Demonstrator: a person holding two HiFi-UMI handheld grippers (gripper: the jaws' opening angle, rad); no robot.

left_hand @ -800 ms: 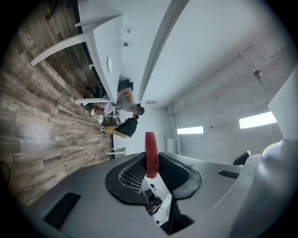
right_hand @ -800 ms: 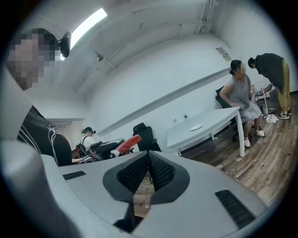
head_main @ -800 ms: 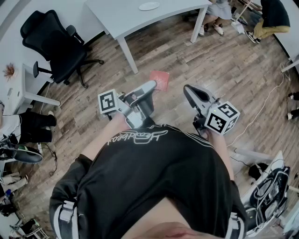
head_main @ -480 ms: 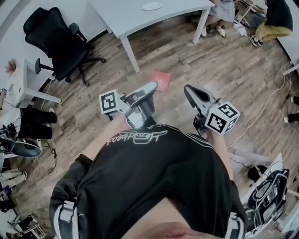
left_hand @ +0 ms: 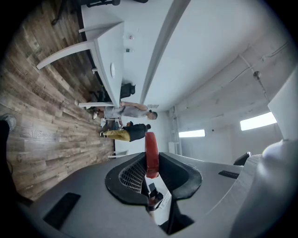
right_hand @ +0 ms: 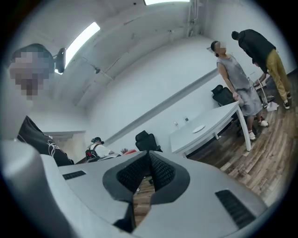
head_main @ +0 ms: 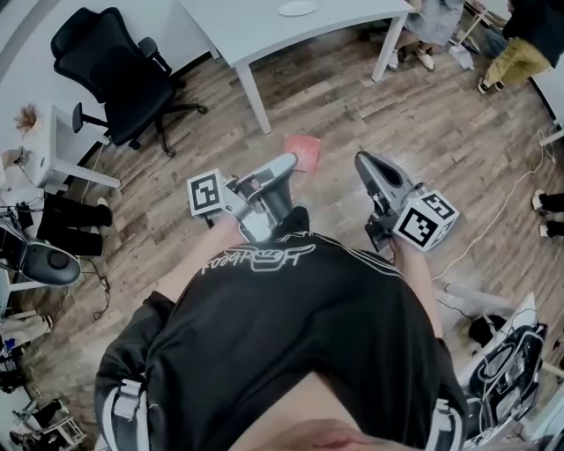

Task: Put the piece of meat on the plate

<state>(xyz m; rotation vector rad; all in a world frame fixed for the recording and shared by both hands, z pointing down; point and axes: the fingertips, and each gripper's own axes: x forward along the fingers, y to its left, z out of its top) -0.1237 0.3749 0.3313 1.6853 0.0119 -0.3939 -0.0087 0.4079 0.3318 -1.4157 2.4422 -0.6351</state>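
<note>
One white table point(head_main: 264, 31) — plate point(head_main: 298, 8) atop — plank floor point(head_main: 397, 114).

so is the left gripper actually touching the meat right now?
Touching. The left gripper view shows the left gripper with its jaws closed on the thin red meat, which is held edge-on between them.

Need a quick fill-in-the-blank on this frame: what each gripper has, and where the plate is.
1. The left gripper is shut on the ___.
2. The right gripper's jaws are ___, with nothing between them.
3. The plate sits on a white ___.
4. The office chair by the wall is ___ in colour.

Missing words: meat; shut; table; black
</note>
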